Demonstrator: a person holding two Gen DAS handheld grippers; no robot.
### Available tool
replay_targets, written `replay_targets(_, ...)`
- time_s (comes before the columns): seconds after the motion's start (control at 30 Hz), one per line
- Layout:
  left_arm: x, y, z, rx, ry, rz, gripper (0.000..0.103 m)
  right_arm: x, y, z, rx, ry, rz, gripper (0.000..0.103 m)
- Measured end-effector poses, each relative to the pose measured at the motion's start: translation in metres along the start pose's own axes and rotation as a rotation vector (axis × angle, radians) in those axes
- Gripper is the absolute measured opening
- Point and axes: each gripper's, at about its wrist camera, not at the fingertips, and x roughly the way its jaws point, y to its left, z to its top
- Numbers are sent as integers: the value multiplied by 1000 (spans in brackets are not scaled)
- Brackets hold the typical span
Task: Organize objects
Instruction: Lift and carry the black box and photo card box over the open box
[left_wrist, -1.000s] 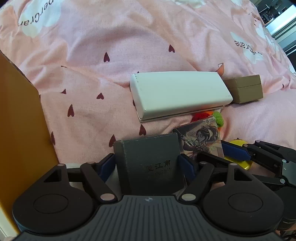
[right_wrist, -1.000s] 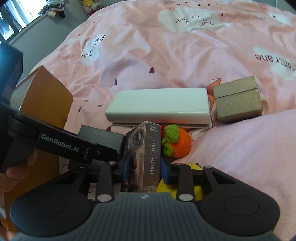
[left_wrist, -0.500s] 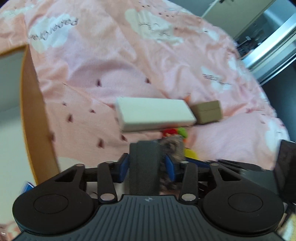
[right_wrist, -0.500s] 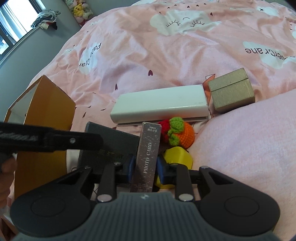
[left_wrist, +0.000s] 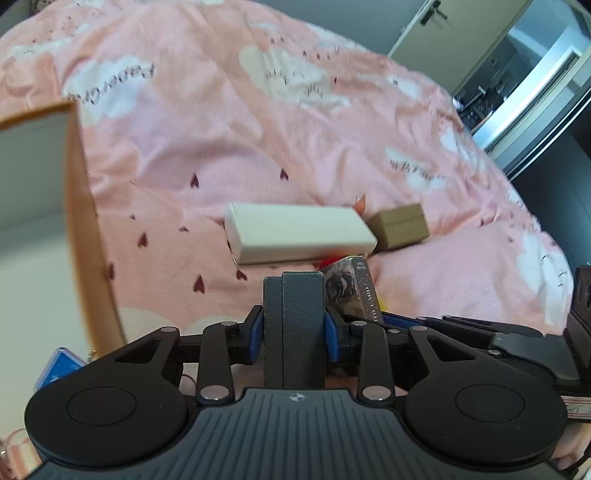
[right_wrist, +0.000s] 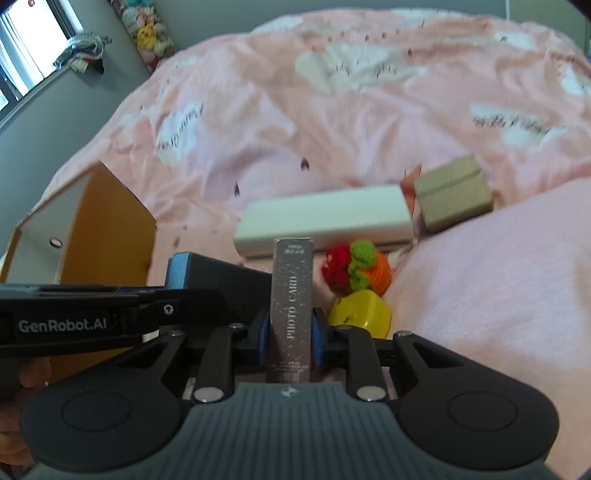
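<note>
The left gripper (left_wrist: 294, 328) is holding a dark grey box (left_wrist: 294, 325) on its edge; the blue pads are pressing on its two broad faces, and the jaws are closing a little more on it. The right gripper (right_wrist: 290, 330) is pinching a thin photo card box (right_wrist: 291, 306) in the same way, upright, with its long axis pointing away from the camera, and its jaws are closing on it too.

The relation that matters, in my judgement, is where the open orange storage box (right_wrist: 92, 229) is lying from the two loads. In both views it is standing to the left, on the pink bed cover (right_wrist: 332, 122), with its white inside showing. The left gripper is nearer to it, so the dark grey box is probably the first to go in, and the photo card box is needing a longer way across. The long white case (left_wrist: 299, 232), the small brown box (left_wrist: 400, 225), the crochet fruit (right_wrist: 356, 267) and the yellow piece (right_wrist: 360, 312) are lying on the bed beyond the jaws.
</note>
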Motion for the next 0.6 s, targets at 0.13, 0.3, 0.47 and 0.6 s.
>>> replay_targets(0.13,-34,3,5,-14,-63,-40,38,-23,16,5,9,-44,-16,24)
replay_targets(0.3,-78,15,10,-46,-141,-67,38,-52,43,14,0,-112,-1,24)
replay_targets(0.47,-114,39,11,-103,-204,-60,38,-74,78,26,-44,-164,64,24)
replay_targets(0.6,-139,66,12,-159,-239,-37,38,-77,109,35,-81,-178,114,24)
